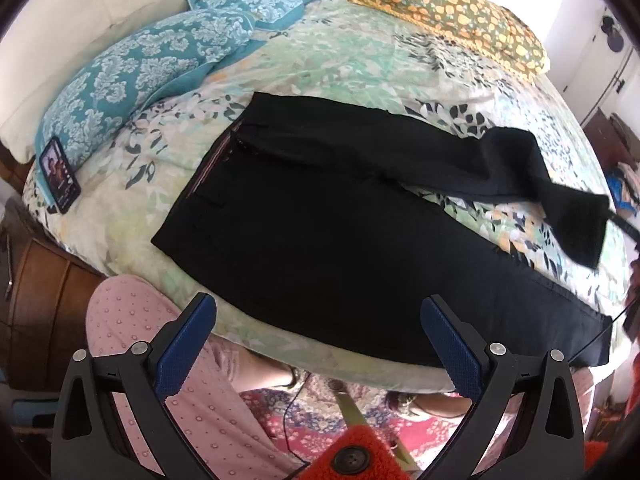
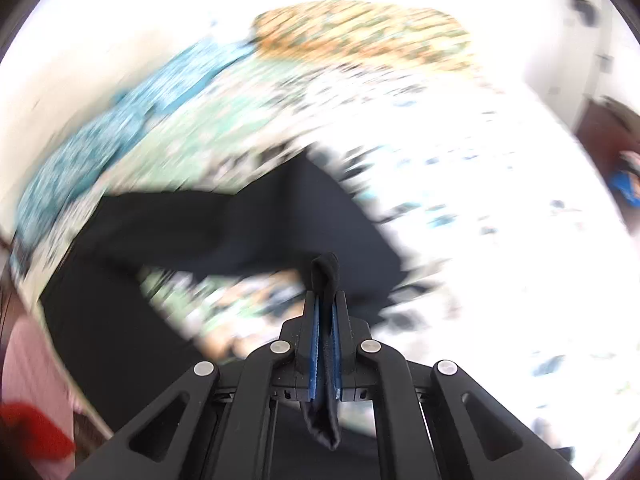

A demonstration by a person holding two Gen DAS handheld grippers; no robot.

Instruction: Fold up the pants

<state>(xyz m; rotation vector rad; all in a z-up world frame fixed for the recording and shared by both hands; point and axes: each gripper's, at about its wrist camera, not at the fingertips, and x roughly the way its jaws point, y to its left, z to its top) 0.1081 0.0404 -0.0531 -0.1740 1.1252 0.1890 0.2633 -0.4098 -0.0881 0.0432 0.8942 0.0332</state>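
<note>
The black pants [image 1: 320,216] lie spread on the floral bed [image 1: 360,60]. The right claw [image 2: 324,308] pinches the far leg's hem, lifting it to fold over the near leg. The left claw [image 1: 318,332] hovers wide, empty, near the bed's edge.

pants [image 1: 320,216]: black | spread flat on bed, waistband toward pillows | far leg's hem lifted, pinched, twisted
</note>
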